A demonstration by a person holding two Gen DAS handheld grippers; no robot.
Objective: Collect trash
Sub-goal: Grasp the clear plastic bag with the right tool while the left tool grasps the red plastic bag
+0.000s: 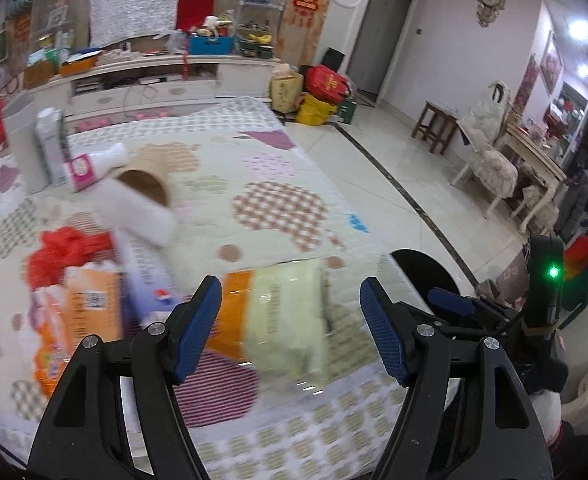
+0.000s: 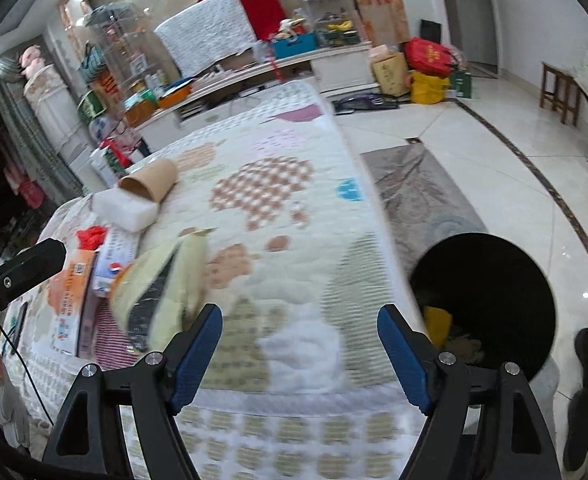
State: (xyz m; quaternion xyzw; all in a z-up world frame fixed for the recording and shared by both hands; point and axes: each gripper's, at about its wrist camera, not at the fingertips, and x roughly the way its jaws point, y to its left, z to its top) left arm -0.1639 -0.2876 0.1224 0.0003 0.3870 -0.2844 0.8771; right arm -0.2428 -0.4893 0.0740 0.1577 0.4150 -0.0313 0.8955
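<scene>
Trash lies on a quilt-covered table (image 1: pixel 277 200). A pale yellow and orange snack bag (image 1: pixel 285 320) lies just ahead of my open, empty left gripper (image 1: pixel 289 320); it also shows in the right wrist view (image 2: pixel 161 292), left of my open, empty right gripper (image 2: pixel 300 344). Further left are an orange packet (image 1: pixel 89 312), a red plastic bag (image 1: pixel 61 248), a white foam block (image 1: pixel 141 212), a brown paper cup (image 1: pixel 149 176) on its side and a white and pink tube (image 1: pixel 93 164). A black bin (image 2: pixel 490 300) stands on the floor at the table's right edge.
A white carton (image 1: pixel 49 148) stands at the table's far left. A TV cabinet (image 1: pixel 165 76) with clutter lies beyond the table. Bags (image 1: pixel 322 92) sit on the tiled floor, a grey rug (image 2: pixel 414 196) lies beside the table, and a stool (image 1: pixel 434 124) and chair stand right.
</scene>
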